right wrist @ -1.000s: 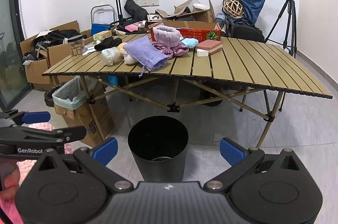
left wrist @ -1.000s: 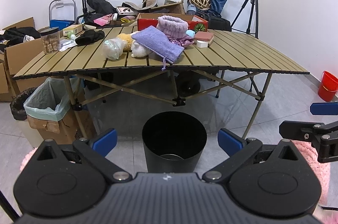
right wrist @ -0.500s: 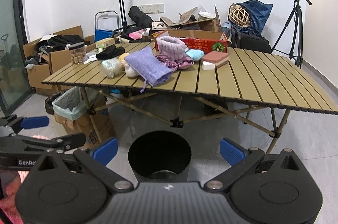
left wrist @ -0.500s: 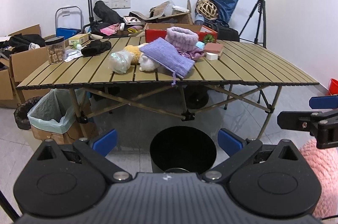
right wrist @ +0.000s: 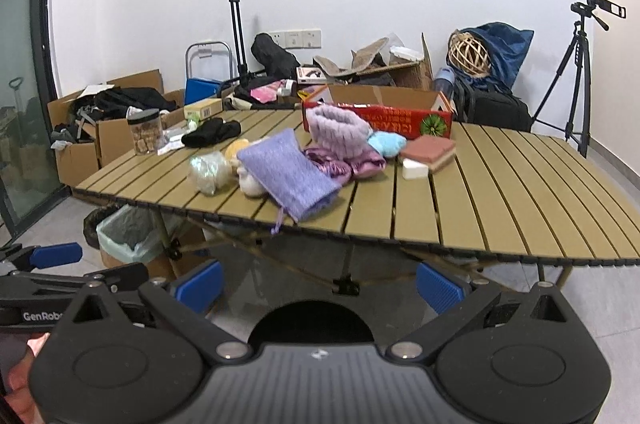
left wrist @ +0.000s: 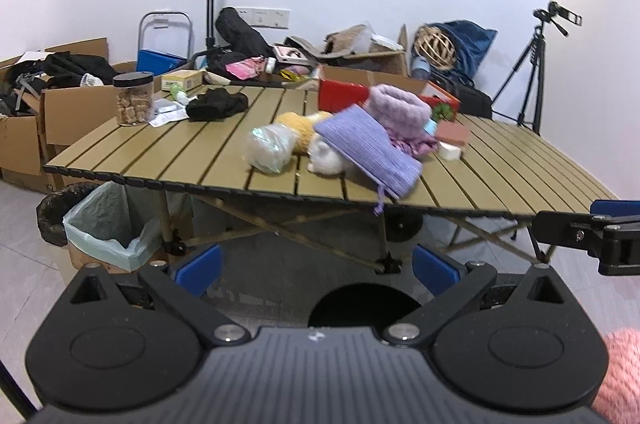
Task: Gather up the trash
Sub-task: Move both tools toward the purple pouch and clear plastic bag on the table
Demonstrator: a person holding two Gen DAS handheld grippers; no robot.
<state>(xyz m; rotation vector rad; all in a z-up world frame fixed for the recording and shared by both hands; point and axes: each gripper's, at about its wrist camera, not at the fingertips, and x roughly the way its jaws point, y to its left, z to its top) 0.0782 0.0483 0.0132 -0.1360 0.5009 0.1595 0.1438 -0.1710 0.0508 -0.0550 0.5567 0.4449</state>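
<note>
A black trash bin [left wrist: 362, 306] stands on the floor in front of a slatted folding table [left wrist: 192, 160], its rim just above my left gripper's body. My left gripper [left wrist: 316, 270] is open and empty, below the table's edge. A crumpled clear plastic wad [left wrist: 270, 148] lies on the table beside a purple pouch [left wrist: 368, 148] and plush toys. In the right wrist view the same bin [right wrist: 310, 322] peeks up below my right gripper [right wrist: 320, 286], which is also open and empty. The plastic wad [right wrist: 208, 172] and pouch [right wrist: 288, 176] sit near the table's [right wrist: 480, 192] front edge.
A snack jar [left wrist: 133, 99], black cloth [left wrist: 216, 104], fuzzy purple band [left wrist: 396, 108], red box [left wrist: 344, 96] and pink block [left wrist: 452, 134] share the table. A box lined with a green bag [left wrist: 108, 232] stands under its left end. A tripod [left wrist: 532, 76] stands at the right, cardboard boxes at the left.
Both views have risen and come nearer the table. The black bin has slid down toward the bottom edge, and the tabletop items look larger. Both grippers stay open.
</note>
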